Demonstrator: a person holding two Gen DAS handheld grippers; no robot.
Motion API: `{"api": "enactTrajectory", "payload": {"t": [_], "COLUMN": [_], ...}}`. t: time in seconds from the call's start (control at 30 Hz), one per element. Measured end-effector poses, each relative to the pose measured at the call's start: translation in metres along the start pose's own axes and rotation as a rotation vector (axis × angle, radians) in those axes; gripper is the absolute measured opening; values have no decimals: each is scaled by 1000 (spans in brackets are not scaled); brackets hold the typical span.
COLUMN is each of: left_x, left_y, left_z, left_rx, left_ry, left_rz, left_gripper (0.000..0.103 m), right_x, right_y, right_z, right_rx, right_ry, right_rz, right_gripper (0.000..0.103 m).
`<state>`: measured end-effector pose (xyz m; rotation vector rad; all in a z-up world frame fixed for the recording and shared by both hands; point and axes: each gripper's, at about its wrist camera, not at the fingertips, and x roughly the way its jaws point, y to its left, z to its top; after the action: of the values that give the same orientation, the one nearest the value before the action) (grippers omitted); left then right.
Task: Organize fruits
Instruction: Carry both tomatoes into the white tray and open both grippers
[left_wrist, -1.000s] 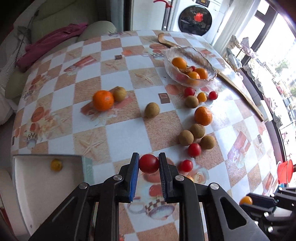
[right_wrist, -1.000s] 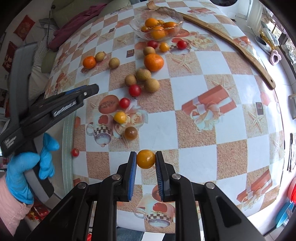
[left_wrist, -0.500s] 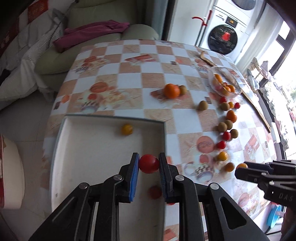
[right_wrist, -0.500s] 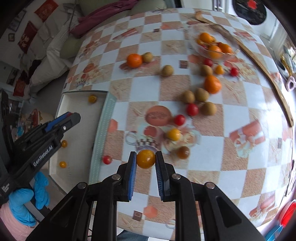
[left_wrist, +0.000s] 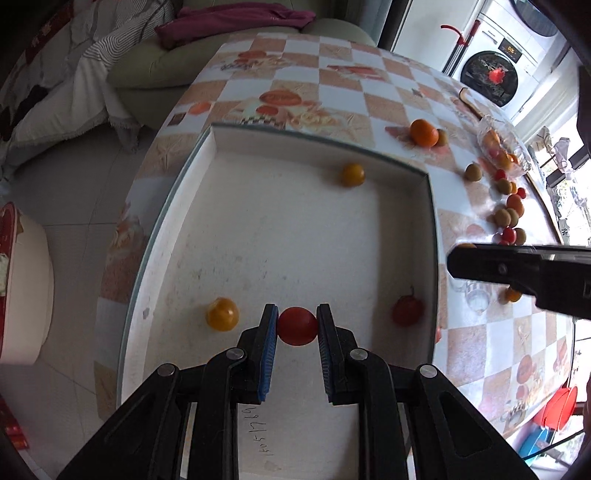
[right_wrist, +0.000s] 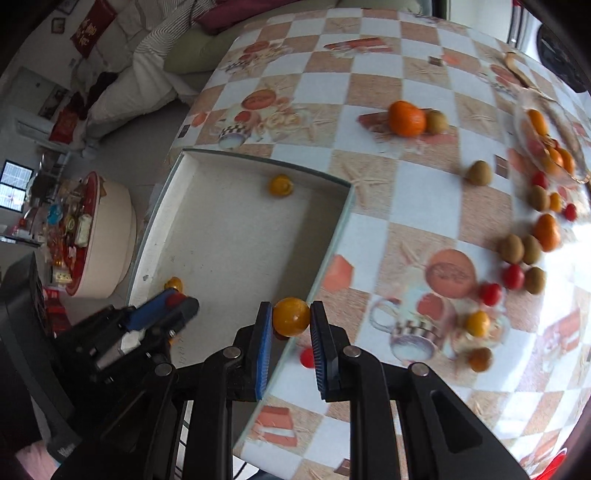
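Observation:
My left gripper (left_wrist: 297, 326) is shut on a red cherry tomato (left_wrist: 297, 326) and holds it over the white tray (left_wrist: 430, 221). In the tray lie two yellow tomatoes (left_wrist: 222, 314) (left_wrist: 352, 174) and a red tomato (left_wrist: 407, 311). My right gripper (right_wrist: 291, 318) is shut on a yellow tomato (right_wrist: 291, 316) above the tray's right rim (right_wrist: 332, 243). The left gripper shows in the right wrist view (right_wrist: 173, 306), and the right gripper's finger crosses the left wrist view (left_wrist: 517, 264). Loose fruit lies on the table: an orange (right_wrist: 406, 118), brown fruits (right_wrist: 511, 248) and red tomatoes (right_wrist: 513, 276).
A glass bowl (right_wrist: 576, 155) with oranges stands at the table's far right. A long wooden stick (left_wrist: 476, 109) lies beyond it. A round cream tub (left_wrist: 22, 288) stands on the floor left of the table. A sofa with a pink cloth (left_wrist: 240, 18) is behind.
Both grippers have moved left from the loose fruit to the tray, each still holding its tomato. The left one is now over the tray floor, the right one at the tray's rim.

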<state>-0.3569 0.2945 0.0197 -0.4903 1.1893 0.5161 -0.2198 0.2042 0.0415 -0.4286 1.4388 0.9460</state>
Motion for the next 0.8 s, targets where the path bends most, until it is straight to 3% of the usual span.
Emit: {"api": "enactTrajectory", "payload": {"t": [0.77, 0.8], "left_x": [20, 20], "left_y": [5, 5], "left_z": [-6, -7], "left_rx": [18, 20], "left_ry": [52, 53], "left_rz": [43, 39], "left_gripper": [24, 36], "right_x": [75, 76], "right_y": [24, 26], "right_z": [33, 35], "right_rx": [-65, -67], "right_ry": [117, 119], "right_rz": [-82, -75], "right_gripper": [25, 33]}}
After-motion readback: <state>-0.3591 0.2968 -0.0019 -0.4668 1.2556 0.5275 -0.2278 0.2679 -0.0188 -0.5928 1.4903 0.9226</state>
